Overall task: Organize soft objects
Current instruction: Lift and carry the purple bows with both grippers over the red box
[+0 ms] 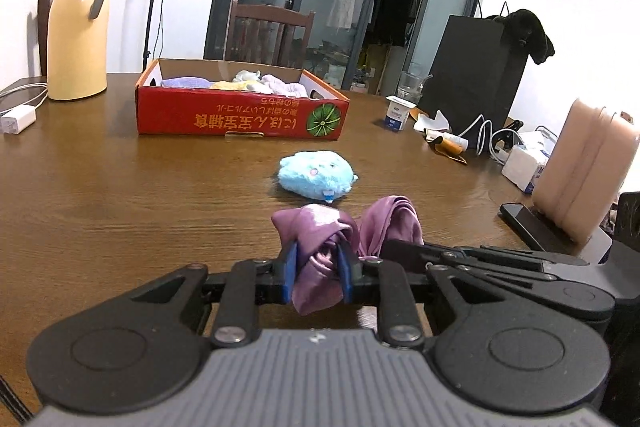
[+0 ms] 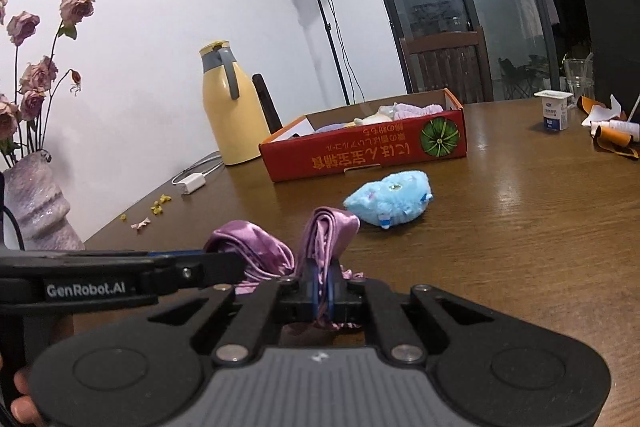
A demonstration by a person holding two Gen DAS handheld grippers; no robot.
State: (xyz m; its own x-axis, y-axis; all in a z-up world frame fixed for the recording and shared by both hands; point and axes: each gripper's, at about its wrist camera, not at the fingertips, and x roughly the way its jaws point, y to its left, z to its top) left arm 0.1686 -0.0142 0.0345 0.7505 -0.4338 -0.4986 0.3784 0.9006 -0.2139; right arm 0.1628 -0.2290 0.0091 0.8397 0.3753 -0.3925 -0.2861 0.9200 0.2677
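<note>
While both tools hold it bunched above the worktop point(image 1: 120, 187), the purple cloth point(image 1: 320, 227) should travel level and together toward the red box point(image 1: 240, 115) near the far edge, clearing the blue plush toy point(image 1: 316, 177) lying between. Left tool point(image 1: 318, 267) is pinched narrow on one bundled end, right tool point(image 2: 325, 287) clamped tight on the other; release both only over the box

Two low, close wrist views across the table point(image 1: 120, 211), both facing the red box point(image 2: 360, 155)
</note>
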